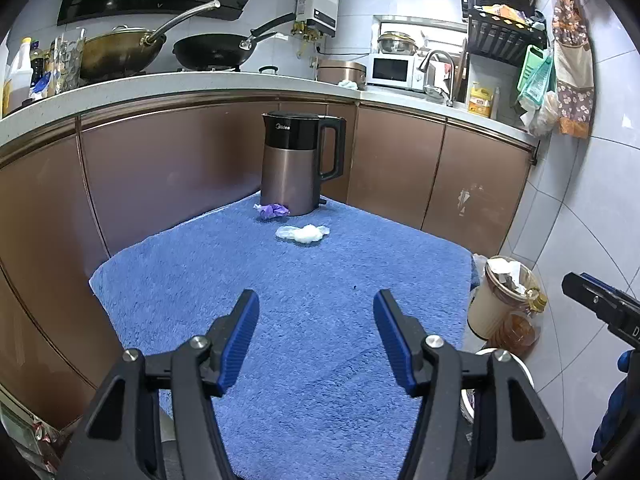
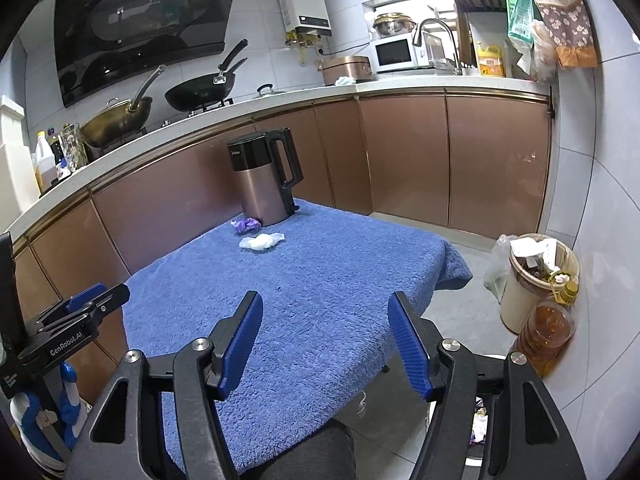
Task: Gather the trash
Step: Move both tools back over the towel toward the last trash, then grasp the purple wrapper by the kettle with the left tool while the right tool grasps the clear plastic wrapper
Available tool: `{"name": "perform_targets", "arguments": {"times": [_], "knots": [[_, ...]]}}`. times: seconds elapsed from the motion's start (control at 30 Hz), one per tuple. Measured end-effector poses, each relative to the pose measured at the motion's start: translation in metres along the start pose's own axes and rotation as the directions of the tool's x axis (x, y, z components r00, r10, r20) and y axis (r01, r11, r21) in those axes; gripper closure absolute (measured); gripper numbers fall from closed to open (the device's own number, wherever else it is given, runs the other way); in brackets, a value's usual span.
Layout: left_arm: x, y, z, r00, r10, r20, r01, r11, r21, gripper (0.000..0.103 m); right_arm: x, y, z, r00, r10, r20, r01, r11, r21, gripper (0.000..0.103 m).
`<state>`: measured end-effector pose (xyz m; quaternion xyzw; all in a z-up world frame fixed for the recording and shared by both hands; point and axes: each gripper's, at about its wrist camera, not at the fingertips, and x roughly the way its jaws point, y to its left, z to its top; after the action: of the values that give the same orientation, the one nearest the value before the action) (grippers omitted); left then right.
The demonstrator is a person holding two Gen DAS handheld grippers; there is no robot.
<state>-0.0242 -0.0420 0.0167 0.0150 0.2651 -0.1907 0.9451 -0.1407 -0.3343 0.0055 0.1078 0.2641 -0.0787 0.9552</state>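
Both tongs, left (image 1: 316, 338) and right (image 2: 326, 340), gape empty. Crumpled white plastic wrapper (image 1: 303, 233): light, soft; pinch mid-bulge.

- Left gripper (image 1: 316, 334) fills the bottom of the frame, blue pads spread wide with nothing between them, hovering over the blue towel (image 1: 192, 280).
- Centre frame: a white wad (image 1: 304, 233) lies on the towel, a purple scrap (image 1: 273, 211) just behind it, touching the kettle (image 1: 298, 162).
- Lower right: a beige bin (image 1: 494, 302) holds paper.
- Right edge: the right gripper (image 1: 600, 304) pokes in.
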Motion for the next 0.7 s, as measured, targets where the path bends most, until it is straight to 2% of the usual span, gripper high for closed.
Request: {"name": "perform_targets", "arguments": {"times": [0.27,0.4,0.6,0.7], "knots": [[0.003,0.005,0.001,1.0,0.014,0.006,-0.014,1.0,-0.004,0.045,0.003,0.007,0.003,1.0,0.011,0.0,-0.011,1.0,-0.016,0.038],[0.011,0.01,0.002,1.0,0.021,-0.004,-0.021,1.0,-0.006,0.045,0.007,0.009,0.008,1.0,0.012,0.004,-0.012,1.0,-0.021,0.035],[0.042,0.03,0.004,0.997,0.041,-0.063,-0.042,0.999,-0.013,0.045,0.032,0.014,0.018,1.0,0.02,-0.019,-0.021,0.999,-0.032,0.033],[0.07,0.049,0.01,0.992,0.062,-0.107,-0.063,0.998,-0.008,0.045,0.056,0.018,0.022,0.998,0.036,-0.047,-0.038,0.999,-0.034,0.033]]}}
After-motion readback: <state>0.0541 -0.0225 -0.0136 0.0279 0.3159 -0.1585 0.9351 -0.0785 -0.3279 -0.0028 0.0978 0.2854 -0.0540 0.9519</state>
